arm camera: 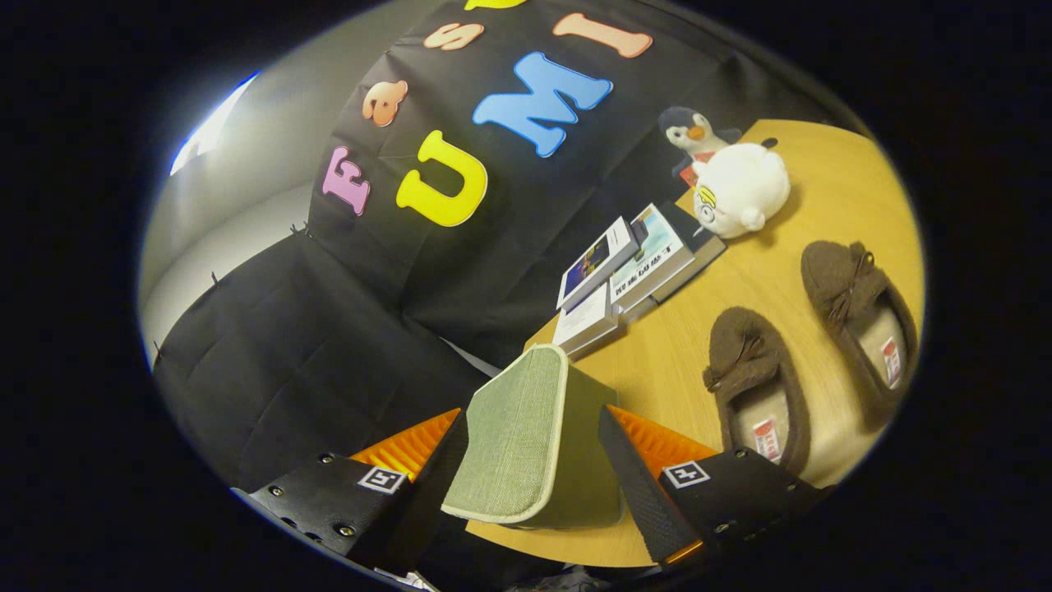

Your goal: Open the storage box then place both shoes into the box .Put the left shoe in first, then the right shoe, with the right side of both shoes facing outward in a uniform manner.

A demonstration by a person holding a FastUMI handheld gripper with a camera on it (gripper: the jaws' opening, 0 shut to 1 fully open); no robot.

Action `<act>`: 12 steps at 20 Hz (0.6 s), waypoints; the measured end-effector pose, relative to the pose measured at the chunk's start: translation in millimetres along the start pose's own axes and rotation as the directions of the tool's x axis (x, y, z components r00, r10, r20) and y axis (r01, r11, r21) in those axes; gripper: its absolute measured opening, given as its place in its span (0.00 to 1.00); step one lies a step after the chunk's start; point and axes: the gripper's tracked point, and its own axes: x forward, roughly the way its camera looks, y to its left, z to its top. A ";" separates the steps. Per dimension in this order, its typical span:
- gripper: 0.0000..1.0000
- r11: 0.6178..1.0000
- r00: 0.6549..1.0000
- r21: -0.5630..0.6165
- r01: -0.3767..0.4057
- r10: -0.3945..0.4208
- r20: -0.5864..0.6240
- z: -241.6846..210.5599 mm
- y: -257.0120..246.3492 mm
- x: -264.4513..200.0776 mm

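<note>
My gripper is shut on the green fabric lid of the storage box, which has a pale trim and stands lifted on edge between the fingers. A darker green part of the box shows just behind the lid. Two brown moccasin shoes lie on the wooden table beyond the right finger, both with their openings up. The nearer shoe lies just ahead of that finger, and the other shoe lies further out beside it.
A stack of books lies at the table's far edge against the black cloth wall. A white plush toy and a small penguin plush sit beyond the shoes.
</note>
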 end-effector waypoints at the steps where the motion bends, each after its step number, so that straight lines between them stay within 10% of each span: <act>1: 0.97 1.000 1.000 0.020 -0.004 0.004 -0.017 -5.2 -2.1 4.4; 12: 0.97 0.956 0.985 0.289 -0.057 0.101 -0.140 -57.1 -7.1 32.3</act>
